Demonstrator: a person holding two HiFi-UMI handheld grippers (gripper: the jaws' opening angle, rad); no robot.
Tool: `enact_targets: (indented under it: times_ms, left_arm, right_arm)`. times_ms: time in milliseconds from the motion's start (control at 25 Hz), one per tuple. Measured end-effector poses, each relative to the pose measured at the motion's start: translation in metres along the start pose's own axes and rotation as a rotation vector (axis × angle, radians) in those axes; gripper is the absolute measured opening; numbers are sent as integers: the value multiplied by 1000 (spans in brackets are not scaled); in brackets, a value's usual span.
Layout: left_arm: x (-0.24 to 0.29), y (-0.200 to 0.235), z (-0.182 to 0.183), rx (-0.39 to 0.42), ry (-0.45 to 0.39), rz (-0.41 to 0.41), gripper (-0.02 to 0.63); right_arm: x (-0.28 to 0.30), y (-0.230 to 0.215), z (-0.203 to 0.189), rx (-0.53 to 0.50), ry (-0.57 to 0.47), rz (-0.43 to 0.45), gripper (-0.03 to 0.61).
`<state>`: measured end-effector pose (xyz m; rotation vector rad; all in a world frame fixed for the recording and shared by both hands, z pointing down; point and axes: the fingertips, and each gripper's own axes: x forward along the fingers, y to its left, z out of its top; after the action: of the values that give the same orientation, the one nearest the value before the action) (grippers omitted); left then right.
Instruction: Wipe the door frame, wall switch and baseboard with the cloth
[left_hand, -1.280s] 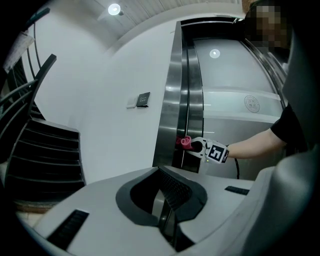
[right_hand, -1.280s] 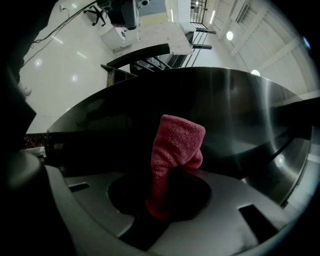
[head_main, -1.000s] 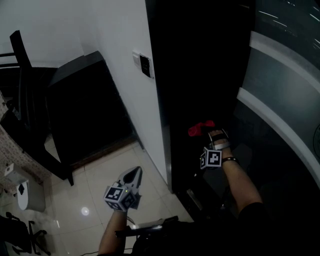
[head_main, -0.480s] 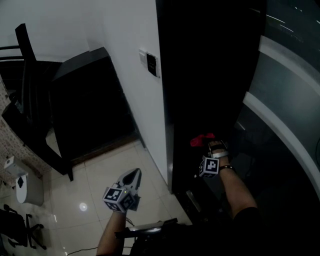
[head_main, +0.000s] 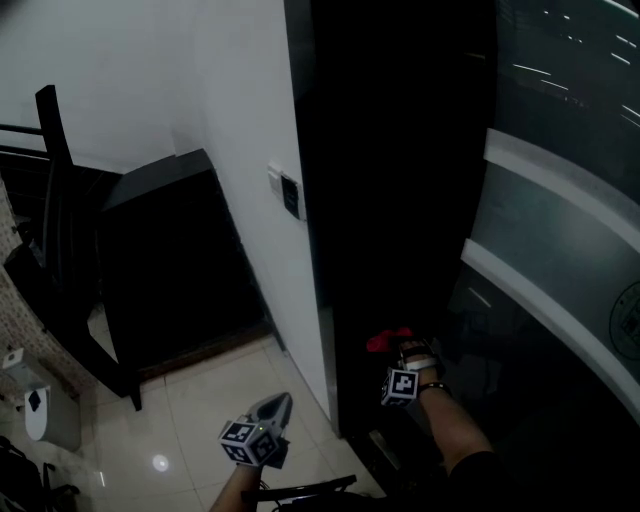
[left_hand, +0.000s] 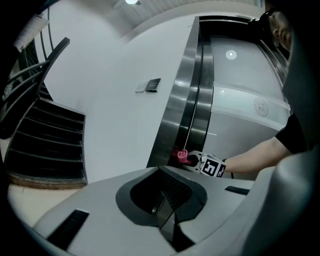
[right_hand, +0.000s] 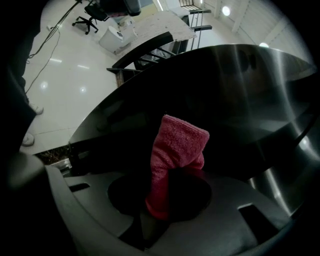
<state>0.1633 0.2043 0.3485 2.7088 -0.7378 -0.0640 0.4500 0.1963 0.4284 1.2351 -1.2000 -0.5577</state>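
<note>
A red cloth (head_main: 387, 341) (right_hand: 176, 155) (left_hand: 180, 156) is pinched in my right gripper (head_main: 404, 352) (right_hand: 165, 210), which presses it against the dark steel door frame (head_main: 385, 200) (left_hand: 182, 115) low down. The jaws are shut on the cloth. My left gripper (head_main: 275, 410) (left_hand: 165, 207) hangs over the pale floor tiles, left of the frame, jaws shut and holding nothing. The wall switch (head_main: 288, 194) (left_hand: 150, 85) sits on the white wall (head_main: 240, 150) higher up. Where the wall meets the floor no baseboard can be made out.
A dark cabinet (head_main: 165, 260) stands against the wall to the left, with a black chair (head_main: 60, 250) beside it. A small white bin (head_main: 45, 415) is at the lower left. Glass panels (head_main: 560, 200) with a pale band run along the right.
The view has shifted, so both grippers sit lower in the head view. The right gripper with the cloth stays against the door frame; the left gripper keeps its place over the floor.
</note>
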Motion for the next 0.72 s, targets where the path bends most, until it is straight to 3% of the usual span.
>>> enact_targets:
  times_ms: [120,240,440,560,720]
  left_arm:
    - [0,-8,3,29,13,-23,0]
    - [-10,-5,7,46,1,-20,0]
    - [-18,18,27,15,-61,12,0]
    - [-19,14,44,9,-106,-17,0]
    - [-19,4,58,5,-135,-58,0]
  right_arm:
    - [-7,4,1,0,-2,37,92]
    - [-24,-10,0,-17,-53,-5,91]
    - [-86,-133,32,44,-194,-283,91]
    - [-136,-223,54,68,-265,-465,91]
    - [-188,-315,82,26,-320,-654,91]
